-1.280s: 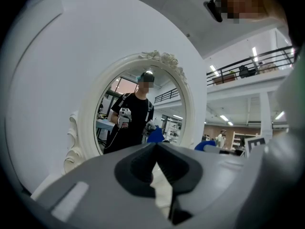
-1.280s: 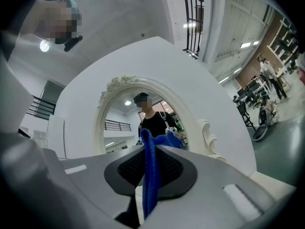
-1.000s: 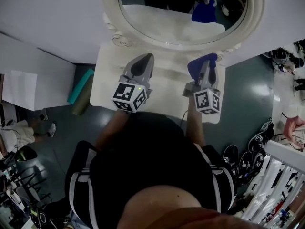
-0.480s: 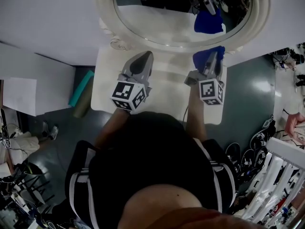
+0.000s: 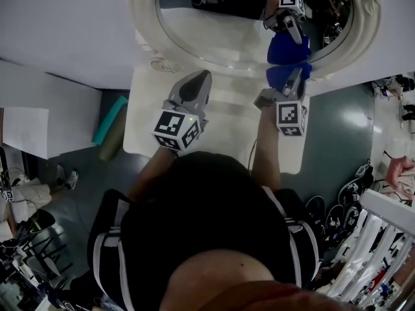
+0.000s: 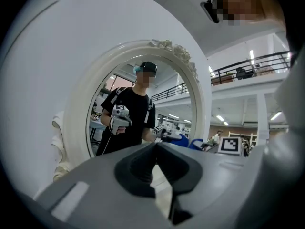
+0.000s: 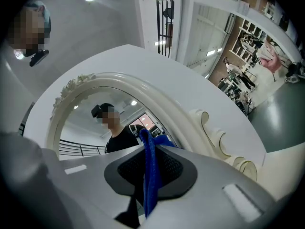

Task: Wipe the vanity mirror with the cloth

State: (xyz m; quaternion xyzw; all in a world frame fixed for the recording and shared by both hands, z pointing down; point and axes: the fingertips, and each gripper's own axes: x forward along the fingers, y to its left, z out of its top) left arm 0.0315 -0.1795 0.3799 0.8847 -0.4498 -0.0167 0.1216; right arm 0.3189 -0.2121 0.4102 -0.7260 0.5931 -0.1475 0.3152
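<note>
The oval vanity mirror (image 5: 227, 28) in its ornate cream frame (image 5: 144, 24) stands at the back of a small white table (image 5: 139, 125). My right gripper (image 5: 295, 76) is shut on a blue cloth (image 5: 280, 76), held up against the mirror's lower right rim; the cloth's reflection (image 5: 288, 47) shows in the glass. In the right gripper view the blue cloth (image 7: 150, 175) hangs pinched between the jaws before the mirror frame (image 7: 157, 97). My left gripper (image 5: 198, 80) is shut and empty over the table, short of the mirror (image 6: 138, 113).
A green and an olive roll (image 5: 110, 125) lie on the floor left of the table. Black-and-white discs (image 5: 337, 216) and racks (image 5: 389, 251) crowd the floor at right. A white wall (image 5: 65, 24) backs the mirror.
My right gripper has carried the blue cloth up and to the right, from over the table to the mirror's lower right rim. The left gripper has barely moved.
</note>
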